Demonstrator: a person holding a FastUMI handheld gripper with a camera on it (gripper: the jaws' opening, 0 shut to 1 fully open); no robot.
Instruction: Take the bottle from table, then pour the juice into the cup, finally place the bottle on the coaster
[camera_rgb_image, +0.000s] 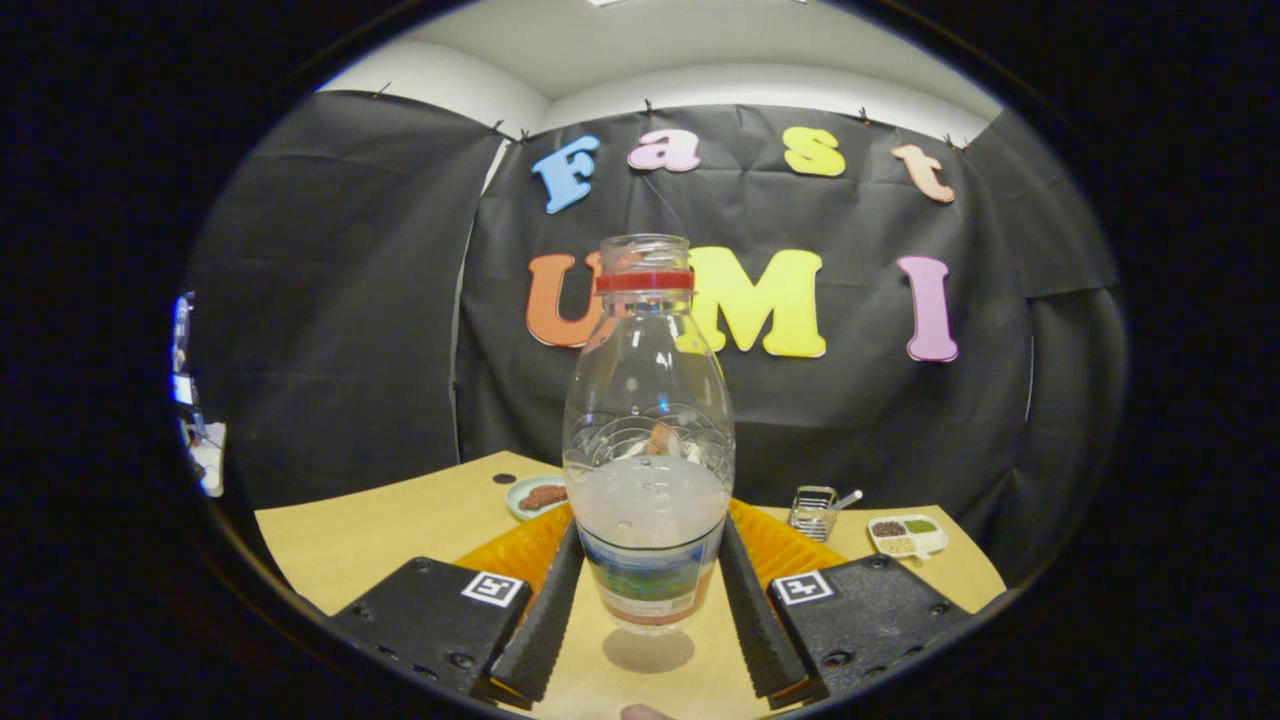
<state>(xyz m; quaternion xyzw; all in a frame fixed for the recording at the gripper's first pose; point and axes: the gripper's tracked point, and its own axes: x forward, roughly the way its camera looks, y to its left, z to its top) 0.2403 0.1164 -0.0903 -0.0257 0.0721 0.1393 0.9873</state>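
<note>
A clear plastic bottle (648, 400) with a red neck ring and no cap stands upright between my fingers. Cloudy pale juice fills its lower part, above a printed label. My gripper (650, 560) is shut on the bottle, with both fingers (545, 620) pressing its lower sides. The bottle hangs a little above the wooden table (380, 540), and its shadow lies on the table under its base. Just behind it lies an orange ribbed round coaster (780, 550), partly hidden by the bottle and the fingers.
Beyond the left finger sits a small pale plate (535, 496) with brown food. Beyond the right finger stand a small metal wire holder (812, 512) with a spoon and a white divided dish (908, 535) of beans. The table ends close to the black cloth wall.
</note>
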